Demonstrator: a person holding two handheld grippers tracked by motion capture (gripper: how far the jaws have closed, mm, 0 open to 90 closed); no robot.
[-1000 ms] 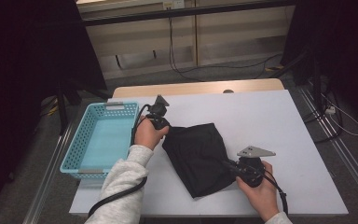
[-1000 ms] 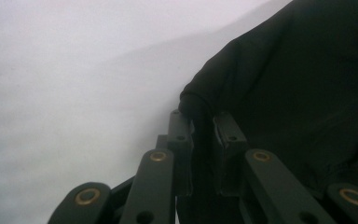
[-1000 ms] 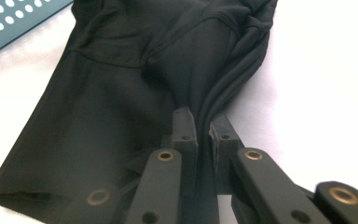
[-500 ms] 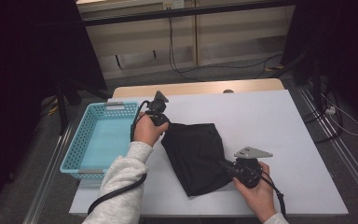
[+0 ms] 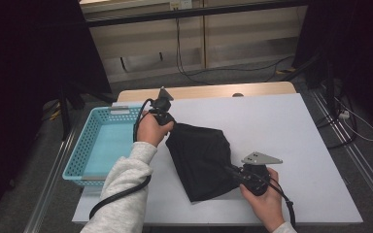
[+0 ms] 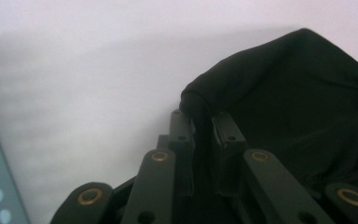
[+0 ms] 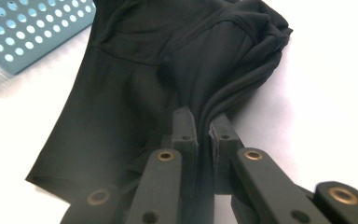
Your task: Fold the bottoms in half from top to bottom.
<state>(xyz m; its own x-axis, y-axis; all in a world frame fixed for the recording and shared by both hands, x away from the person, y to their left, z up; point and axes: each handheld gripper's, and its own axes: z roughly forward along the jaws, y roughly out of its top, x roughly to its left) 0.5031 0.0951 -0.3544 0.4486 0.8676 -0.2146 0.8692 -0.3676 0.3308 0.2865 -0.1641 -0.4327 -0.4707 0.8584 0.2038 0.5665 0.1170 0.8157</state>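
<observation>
the black cloth [image 5: 201,158] has crept a little toward the basket [image 5: 97,145] over the last second — both ends remain pinched. left gripper [image 6: 201,122] clamps one corner, right gripper [image 7: 204,122] the opposite edge; cloth lies mid-worktop [image 5: 291,131], likely being dragged or folded.

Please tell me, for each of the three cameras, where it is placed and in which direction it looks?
High view: above the person's side, facing forward and down on the table; both forearms show.
Left gripper view: on the left gripper, facing the black cloth it clamps.
Right gripper view: on the right gripper, also clamping cloth.
All share the cloth and blue basket.
</observation>
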